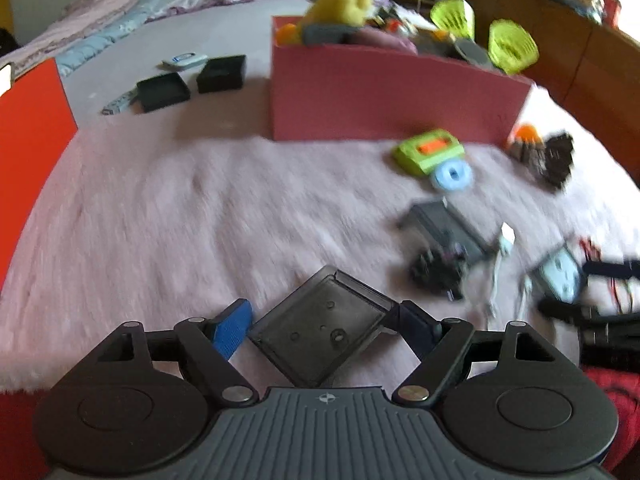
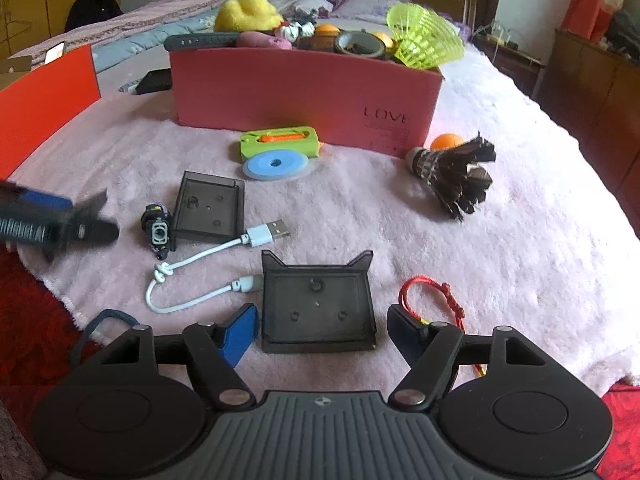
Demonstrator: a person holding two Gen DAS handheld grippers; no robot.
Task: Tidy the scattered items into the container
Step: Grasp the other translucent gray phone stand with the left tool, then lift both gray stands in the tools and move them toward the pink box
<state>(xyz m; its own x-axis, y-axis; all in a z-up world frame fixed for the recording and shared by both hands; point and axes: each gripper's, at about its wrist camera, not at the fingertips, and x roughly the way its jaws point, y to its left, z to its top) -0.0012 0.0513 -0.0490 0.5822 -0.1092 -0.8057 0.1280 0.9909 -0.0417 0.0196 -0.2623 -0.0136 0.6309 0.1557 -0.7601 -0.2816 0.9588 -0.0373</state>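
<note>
The left gripper (image 1: 322,330) holds a smoky grey tray (image 1: 320,330) cornerwise: the tray sits as a diamond between the blue pads, one corner against each pad, raised above the pink fleece blanket (image 1: 180,208). The right gripper (image 2: 320,330) stands with its jaws wide, and a second dark tray (image 2: 318,308) lies flat on the blanket between them, a gap on either side, neither pad touching it. Just left of that tray lies a white USB cable (image 2: 200,264), knotted in the middle; to the right a red cord (image 2: 432,292) loops beside the right finger. Farther out rest a third grey tray (image 2: 210,208) with a small black part (image 2: 159,234) at its left edge, then a blue disc (image 2: 276,165) leaning on a green case (image 2: 280,142), and a black shuttlecock (image 2: 456,176) beside an orange ball (image 2: 446,141). Beyond them stands the pink box (image 2: 304,92), heaped with a yellow plush toy (image 2: 248,12) and yellow-green shuttlecocks (image 2: 424,38).
</note>
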